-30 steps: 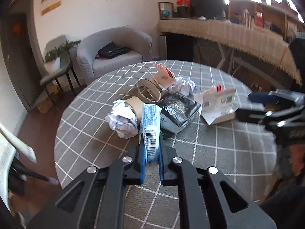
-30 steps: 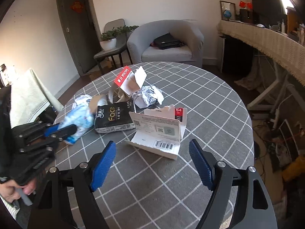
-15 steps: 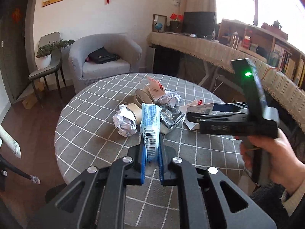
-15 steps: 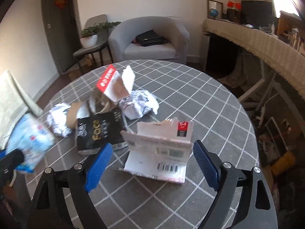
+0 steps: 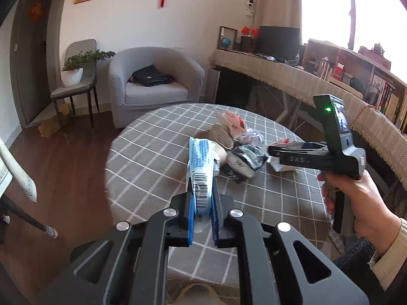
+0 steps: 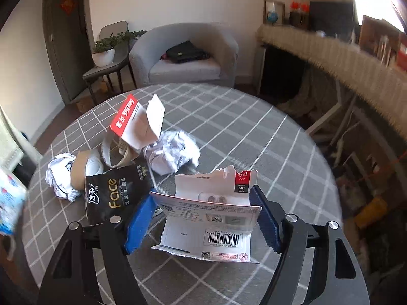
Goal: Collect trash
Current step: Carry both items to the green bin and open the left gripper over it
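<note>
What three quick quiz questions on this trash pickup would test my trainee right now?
1. True or false: the left claw is shut on the blue and white wrapper.
2. Which item sits between the open right claw's pads? A) black tissue pack B) torn white card package C) crumpled paper ball
3. Fill in: the trash lies on a round table covered with a grey ____ cloth.

Key: 1 true. 2 B, the torn white card package; its jaws have just been closing around it. 3 checked.
</note>
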Action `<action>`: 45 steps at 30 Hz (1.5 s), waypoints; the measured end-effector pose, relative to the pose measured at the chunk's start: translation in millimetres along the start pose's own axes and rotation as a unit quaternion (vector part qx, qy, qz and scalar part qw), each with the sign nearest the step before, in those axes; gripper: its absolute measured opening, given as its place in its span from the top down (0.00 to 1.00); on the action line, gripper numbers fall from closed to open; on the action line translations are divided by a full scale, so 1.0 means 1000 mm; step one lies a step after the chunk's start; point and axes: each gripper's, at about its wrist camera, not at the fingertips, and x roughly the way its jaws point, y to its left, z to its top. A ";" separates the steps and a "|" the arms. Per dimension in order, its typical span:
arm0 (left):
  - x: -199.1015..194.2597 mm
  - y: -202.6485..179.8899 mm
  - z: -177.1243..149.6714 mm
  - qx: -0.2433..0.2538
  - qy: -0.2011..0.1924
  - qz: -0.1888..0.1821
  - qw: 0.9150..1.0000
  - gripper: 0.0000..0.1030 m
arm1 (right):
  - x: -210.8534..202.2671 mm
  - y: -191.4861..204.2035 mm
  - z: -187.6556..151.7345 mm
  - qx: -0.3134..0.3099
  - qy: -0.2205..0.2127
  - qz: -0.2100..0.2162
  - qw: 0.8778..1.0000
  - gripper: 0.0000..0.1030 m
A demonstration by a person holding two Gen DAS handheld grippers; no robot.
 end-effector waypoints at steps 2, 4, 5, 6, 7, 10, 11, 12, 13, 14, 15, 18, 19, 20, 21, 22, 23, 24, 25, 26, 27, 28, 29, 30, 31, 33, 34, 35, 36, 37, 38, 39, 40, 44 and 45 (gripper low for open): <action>-0.006 0.009 0.001 -0.007 -0.002 0.007 1.000 0.88 | -0.008 0.000 0.002 -0.017 -0.013 -0.024 0.999 0.27; -0.012 0.020 0.002 -0.020 -0.003 0.011 1.000 0.88 | -0.018 0.000 0.003 -0.021 -0.017 -0.038 0.999 0.27; -0.014 0.024 0.002 -0.026 -0.002 0.014 1.000 0.88 | -0.022 -0.002 0.004 -0.017 -0.018 -0.036 0.999 0.27; -0.016 0.028 0.002 -0.032 -0.001 0.016 0.999 0.88 | -0.029 -0.001 0.008 -0.010 -0.022 -0.032 0.999 0.27; -0.019 0.035 0.003 -0.043 -0.002 0.019 0.999 0.88 | -0.036 0.001 0.011 -0.009 -0.026 -0.025 0.999 0.27; -0.026 0.053 0.005 -0.061 -0.003 0.032 0.998 0.88 | -0.049 0.017 0.019 -0.025 -0.032 -0.001 0.999 0.27; -0.027 0.060 0.005 -0.070 -0.001 0.035 0.997 0.88 | -0.051 0.022 0.021 -0.027 -0.031 0.010 0.999 0.27; -0.027 0.067 0.004 -0.078 0.002 0.039 0.996 0.88 | -0.055 0.030 0.025 -0.032 -0.033 0.025 0.999 0.27; -0.027 0.074 0.003 -0.087 0.005 0.045 0.995 0.88 | -0.057 0.038 0.027 -0.036 -0.035 0.033 0.998 0.27; -0.027 0.079 0.001 -0.094 0.008 0.049 0.994 0.88 | -0.060 0.048 0.030 -0.043 -0.038 0.047 0.997 0.27; -0.026 0.084 -0.001 -0.099 0.012 0.053 0.994 0.88 | -0.062 0.056 0.033 -0.048 -0.040 0.059 0.996 0.27; -0.023 0.100 -0.010 -0.103 0.031 0.071 0.992 0.88 | -0.064 0.082 0.037 -0.065 -0.043 0.092 0.993 0.27; -0.019 0.107 -0.016 -0.108 0.042 0.077 0.990 0.88 | -0.064 0.091 0.039 -0.073 -0.044 0.106 0.991 0.27; -0.016 0.113 -0.021 -0.114 0.052 0.080 0.989 0.88 | -0.064 0.098 0.039 -0.079 -0.045 0.113 0.989 0.27; -0.014 0.120 -0.025 -0.120 0.058 0.081 0.988 0.88 | -0.061 0.109 0.041 -0.088 -0.045 0.126 0.987 0.27; -0.010 0.129 -0.032 -0.130 0.069 0.085 0.985 0.88 | -0.060 0.118 0.041 -0.093 -0.044 0.135 0.985 0.27; -0.008 0.137 -0.038 -0.138 0.076 0.089 0.983 0.88 | -0.058 0.127 0.041 -0.100 -0.044 0.147 0.983 0.27; -0.006 0.145 -0.043 -0.148 0.083 0.092 0.981 0.88 | -0.057 0.135 0.041 -0.105 -0.043 0.155 0.981 0.27; -0.002 0.154 -0.051 -0.160 0.090 0.095 0.978 0.88 | -0.056 0.144 0.041 -0.110 -0.041 0.166 0.979 0.27; 0.001 0.162 -0.059 -0.169 0.096 0.098 0.976 0.88 | -0.057 0.150 0.039 -0.113 -0.039 0.174 0.977 0.27; 0.003 0.167 -0.067 -0.176 0.103 0.101 0.974 0.88 | -0.056 0.160 0.036 -0.117 -0.035 0.188 0.974 0.27; 0.008 0.176 -0.077 -0.191 0.116 0.104 0.969 0.88 | -0.055 0.167 0.034 -0.121 -0.032 0.195 0.973 0.27; 0.012 0.183 -0.084 -0.203 0.126 0.102 0.966 0.88 | -0.053 0.176 0.032 -0.125 -0.026 0.206 0.970 0.27; 0.015 0.188 -0.088 -0.208 0.133 0.102 0.964 0.88 | -0.052 0.182 0.031 -0.128 -0.022 0.212 0.969 0.27; 0.019 0.193 -0.093 -0.210 0.145 0.107 0.961 0.88 | -0.050 0.189 0.031 -0.130 -0.019 0.218 0.967 0.27; 0.026 0.197 -0.104 -0.208 0.163 0.112 0.958 0.88 | -0.051 0.202 0.028 -0.135 -0.015 0.230 0.964 0.27; 0.028 0.200 -0.109 -0.206 0.170 0.112 0.957 0.88 | -0.052 0.209 0.028 -0.138 -0.014 0.234 0.962 0.27; 0.031 0.200 -0.113 -0.203 0.178 0.113 0.956 0.88 | -0.052 0.213 0.028 -0.140 -0.014 0.238 0.961 0.27; 0.033 0.201 -0.117 -0.200 0.186 0.114 0.955 0.88 | -0.054 0.219 0.028 -0.143 -0.014 0.242 0.960 0.27; 0.036 0.201 -0.123 -0.198 0.196 0.115 0.953 0.88 | -0.055 0.224 0.027 -0.144 -0.014 0.246 0.958 0.27; 0.039 0.203 -0.129 -0.199 0.205 0.115 0.952 0.88 | -0.056 0.229 0.026 -0.145 -0.012 0.250 0.957 0.27; 0.041 0.204 -0.132 -0.198 0.210 0.115 0.950 0.88 | -0.057 0.235 0.026 -0.146 -0.010 0.256 0.956 0.27; 0.045 0.205 -0.137 -0.195 0.218 0.117 0.949 0.88 | -0.056 0.240 0.025 -0.147 -0.007 0.259 0.954 0.27; 0.051 0.210 -0.151 -0.197 0.238 0.115 0.944 0.86 | -0.057 0.263 0.023 -0.156 0.003 0.272 0.950 0.27; 0.050 0.213 -0.155 -0.200 0.240 0.114 0.943 0.84 | -0.057 0.269 0.023 -0.160 0.005 0.275 0.948 0.27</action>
